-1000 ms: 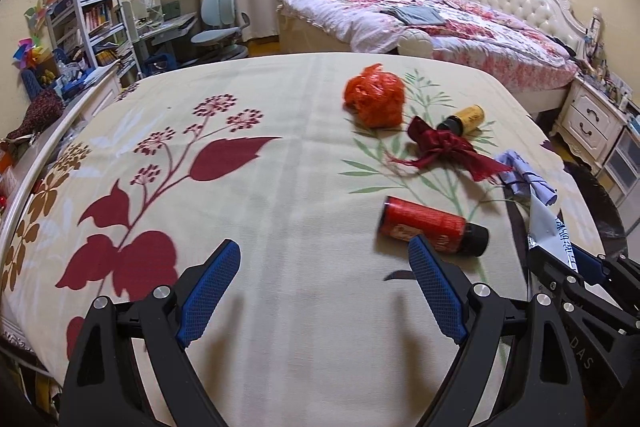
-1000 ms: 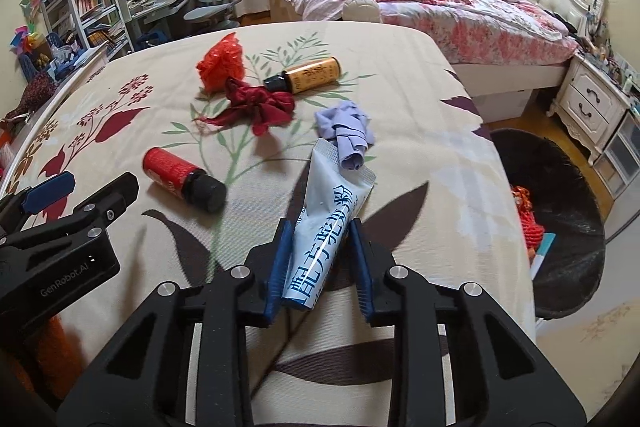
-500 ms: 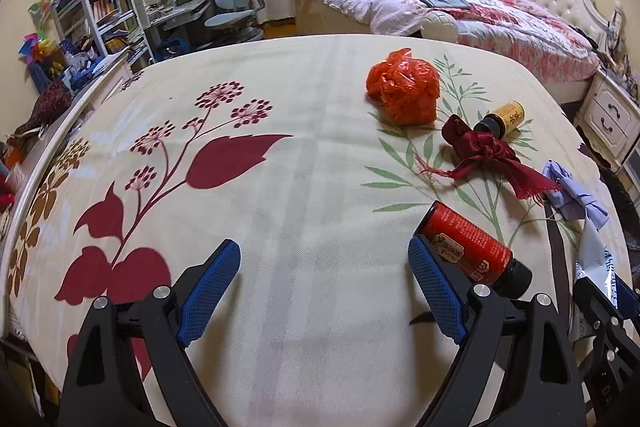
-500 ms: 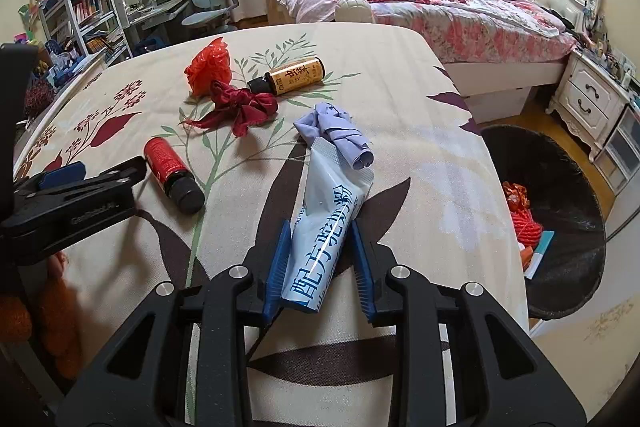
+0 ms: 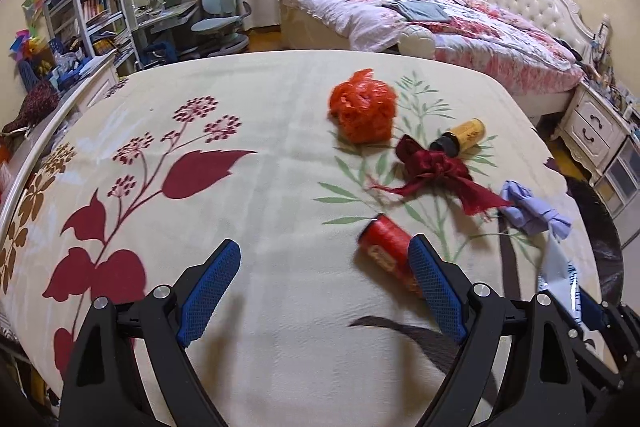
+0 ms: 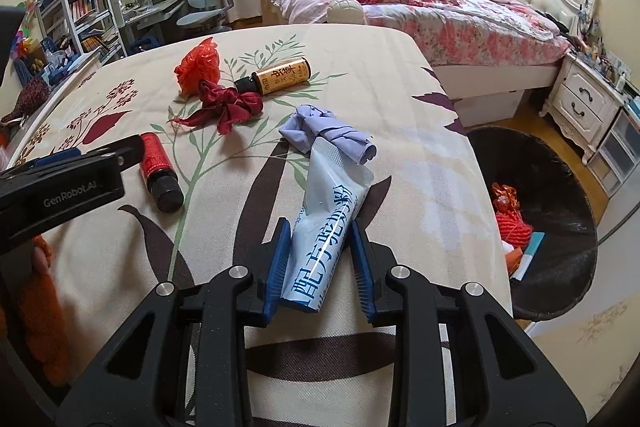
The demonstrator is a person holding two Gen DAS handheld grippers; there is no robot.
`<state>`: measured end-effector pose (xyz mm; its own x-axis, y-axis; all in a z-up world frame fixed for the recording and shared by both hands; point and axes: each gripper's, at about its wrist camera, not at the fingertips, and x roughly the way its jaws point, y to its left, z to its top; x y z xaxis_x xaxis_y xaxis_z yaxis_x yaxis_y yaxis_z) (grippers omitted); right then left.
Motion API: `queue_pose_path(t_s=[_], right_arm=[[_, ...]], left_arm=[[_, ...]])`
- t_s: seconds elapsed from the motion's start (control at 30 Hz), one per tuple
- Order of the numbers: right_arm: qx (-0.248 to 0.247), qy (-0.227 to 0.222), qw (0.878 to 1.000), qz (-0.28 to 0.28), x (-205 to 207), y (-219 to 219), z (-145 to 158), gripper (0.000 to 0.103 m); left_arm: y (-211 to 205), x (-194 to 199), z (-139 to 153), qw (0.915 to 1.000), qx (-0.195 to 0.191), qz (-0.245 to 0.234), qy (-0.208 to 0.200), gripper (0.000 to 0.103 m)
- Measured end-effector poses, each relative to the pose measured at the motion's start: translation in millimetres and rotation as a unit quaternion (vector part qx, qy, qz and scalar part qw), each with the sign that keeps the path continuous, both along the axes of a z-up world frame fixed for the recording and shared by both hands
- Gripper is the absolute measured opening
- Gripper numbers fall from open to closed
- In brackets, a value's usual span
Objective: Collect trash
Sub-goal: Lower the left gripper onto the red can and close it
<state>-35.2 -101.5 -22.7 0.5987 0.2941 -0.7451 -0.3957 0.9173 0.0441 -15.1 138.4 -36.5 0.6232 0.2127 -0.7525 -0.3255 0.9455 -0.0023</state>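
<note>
The cream bed cover with its leaf and flower print fills both views and carries all the loose trash. Off its edge at 3 o'clock in the right wrist view stands a black trash bin, with red and blue scraps lying inside.

The right claw is narrowed onto a pale blue packet printed with blue characters; both pads press its sides, and its far end points toward 12 o'clock, touching or overlapping a crumpled lavender tissue.

The left claw stands wide with nothing between its pads. Its right pad sits in front of a red bottle with a black cap, which lies on its side; whether pad and bottle touch I cannot tell.

In the left wrist view, a crumpled orange plastic bag lies at 12 o'clock. Just beside it, toward 4 o'clock, a dark red ribbon bow is spread out, and a small amber bottle with a black cap lies against the bow's far side.
</note>
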Motion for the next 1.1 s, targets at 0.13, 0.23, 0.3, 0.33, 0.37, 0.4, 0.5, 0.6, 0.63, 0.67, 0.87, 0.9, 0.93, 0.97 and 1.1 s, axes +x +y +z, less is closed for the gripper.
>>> queue_pose_path(t_s=[0.13,0.23,0.3,0.33,0.37,0.4,0.5,0.6,0.63,0.67,0.87,0.9,0.93,0.97,1.1], right_arm=[[0.003,0.001,1.000,0.000,0.1,-1.2,0.1,0.030],[0.004,0.001,1.000,0.000,-0.2,-2.3,-0.2,0.030],[0.006,0.002,1.000,0.000,-0.2,-2.9,-0.1,0.030],[0.006,0.002,1.000,0.000,-0.2,-2.6,-0.3,0.030],[0.006,0.001,1.000,0.001,-0.5,-2.6,-0.5,0.030],[0.006,0.001,1.000,0.001,-0.8,-2.5,-0.6,0.030],[0.007,0.002,1.000,0.000,-0.6,-2.6,-0.6,0.030],[0.009,0.002,1.000,0.001,-0.4,-2.3,-0.5,0.030],[0.010,0.002,1.000,0.001,-0.3,-2.2,-0.5,0.030],[0.009,0.002,1.000,0.001,-0.3,-2.2,-0.5,0.030],[0.015,0.004,1.000,-0.002,-0.4,-2.8,-1.0,0.031],[0.016,0.005,1.000,-0.003,-0.4,-2.7,-0.8,0.031],[0.018,0.006,1.000,-0.003,-0.7,-3.6,-0.2,0.031],[0.019,0.006,1.000,-0.004,-0.5,-3.6,-0.1,0.031],[0.016,0.004,1.000,-0.004,-1.5,-2.5,-0.6,0.031]], left_arm=[[-13.3,9.4,-4.6,0.9998,0.010,-0.013,0.006,0.086],[-17.1,12.2,-12.4,0.9995,0.016,-0.019,0.021,0.086],[-15.3,10.2,-14.3,0.9994,0.015,-0.021,0.025,0.086],[-13.5,8.3,-13.9,0.9994,0.012,-0.021,0.025,0.086],[-11.5,6.5,-13.4,0.9994,0.011,-0.021,0.024,0.086],[-10.5,5.2,-13.3,0.9994,0.011,-0.022,0.024,0.086],[-6.6,2.3,-14.6,0.9992,0.011,-0.029,0.025,0.081],[-2.7,0.5,-17.7,0.9986,-0.007,-0.043,0.029,0.063],[-2.8,0.0,-17.5,0.9985,-0.004,-0.047,0.027,0.059],[-3.8,0.0,-17.5,0.9984,-0.002,-0.049,0.027,0.056],[-6.7,-0.8,-17.3,0.9975,0.012,-0.067,0.018,0.030],[-6.6,-1.7,-17.2,0.9974,0.013,-0.069,0.017,0.028],[-6.0,-2.6,-17.0,0.9973,0.011,-0.071,0.015,0.028],[-5.1,-4.0,-17.0,0.9973,0.008,-0.072,0.014,0.028],[-3.5,-7.4,-16.2,0.9972,0.002,-0.074,0.009,0.027]])
